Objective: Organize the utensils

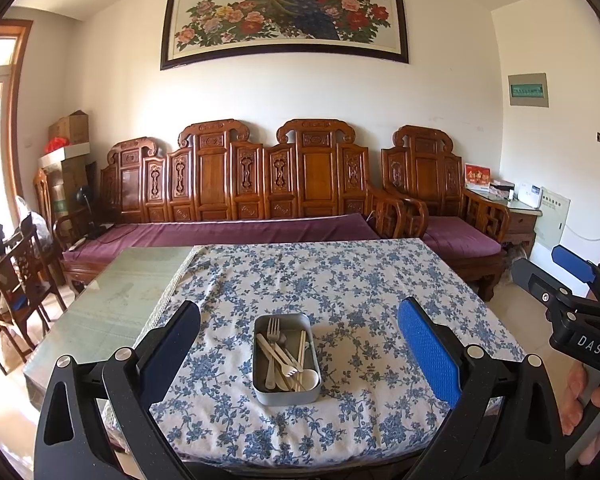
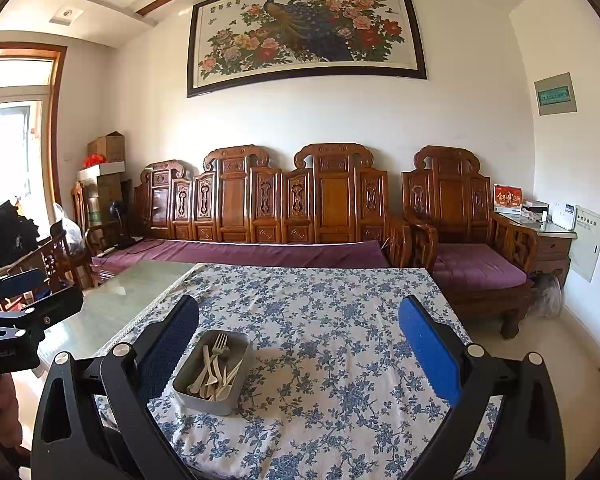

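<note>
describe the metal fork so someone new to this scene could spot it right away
Start at the blue-flowered tablecloth and find the grey metal tin near its front edge. The metal fork lies inside, tines pointing to the far end; it is the only shiny steel piece among pale cream utensils.

Your left wrist camera looks forward from the near edge of the counter (image 1: pixel 340 272), raised and tilted down, facing the sofa (image 1: pixel 236 184) and the painting (image 1: pixel 284 12). Your right wrist camera looks the same way from further right, so the tin (image 2: pixel 214 372) sits left of centre. Both views share counter, tin and back wall.
</note>
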### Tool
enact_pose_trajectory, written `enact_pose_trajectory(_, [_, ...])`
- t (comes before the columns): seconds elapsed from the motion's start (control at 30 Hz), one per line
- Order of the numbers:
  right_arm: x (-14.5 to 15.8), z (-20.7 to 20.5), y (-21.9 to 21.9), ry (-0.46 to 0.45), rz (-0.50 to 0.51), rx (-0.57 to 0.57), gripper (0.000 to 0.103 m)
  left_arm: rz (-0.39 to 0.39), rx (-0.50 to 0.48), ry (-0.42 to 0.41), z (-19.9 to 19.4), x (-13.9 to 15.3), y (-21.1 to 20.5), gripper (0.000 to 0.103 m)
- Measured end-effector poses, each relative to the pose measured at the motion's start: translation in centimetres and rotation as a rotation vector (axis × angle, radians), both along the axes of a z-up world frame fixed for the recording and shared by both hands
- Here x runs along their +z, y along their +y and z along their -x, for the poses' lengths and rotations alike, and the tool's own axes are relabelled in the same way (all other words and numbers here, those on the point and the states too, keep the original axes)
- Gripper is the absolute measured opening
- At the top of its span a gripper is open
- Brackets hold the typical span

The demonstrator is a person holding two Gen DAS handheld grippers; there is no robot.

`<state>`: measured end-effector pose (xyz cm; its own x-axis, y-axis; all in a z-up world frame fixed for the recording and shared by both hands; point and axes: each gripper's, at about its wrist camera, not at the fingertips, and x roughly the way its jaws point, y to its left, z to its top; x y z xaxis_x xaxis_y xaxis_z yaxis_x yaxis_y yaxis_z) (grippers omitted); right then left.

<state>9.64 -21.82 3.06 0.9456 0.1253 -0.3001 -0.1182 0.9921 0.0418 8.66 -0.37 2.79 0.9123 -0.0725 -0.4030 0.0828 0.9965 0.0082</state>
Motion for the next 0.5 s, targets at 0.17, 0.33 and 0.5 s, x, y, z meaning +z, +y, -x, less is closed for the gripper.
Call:
enact_pose_trajectory(0.17, [-0.06, 0.01, -0.06, 0.0, -0.003, 0.001, 0.101, -0.001, 0.0, -0.001, 0.07, 0.05, -0.05, 0.095])
enact_pose_trajectory(0.33, [-0.15, 0.08, -0.11, -0.001, -0.002, 0.001, 0.101, -0.002, 0.002, -0.005, 0.06, 0.17, -0.07, 0.095])
enact_pose_trajectory(0.5, [-0.13, 0.1, -0.11, -0.002, -0.002, 0.001, 0.101, 0.003, 0.002, -0.011, 0.07, 0.33, -0.04, 0.095])
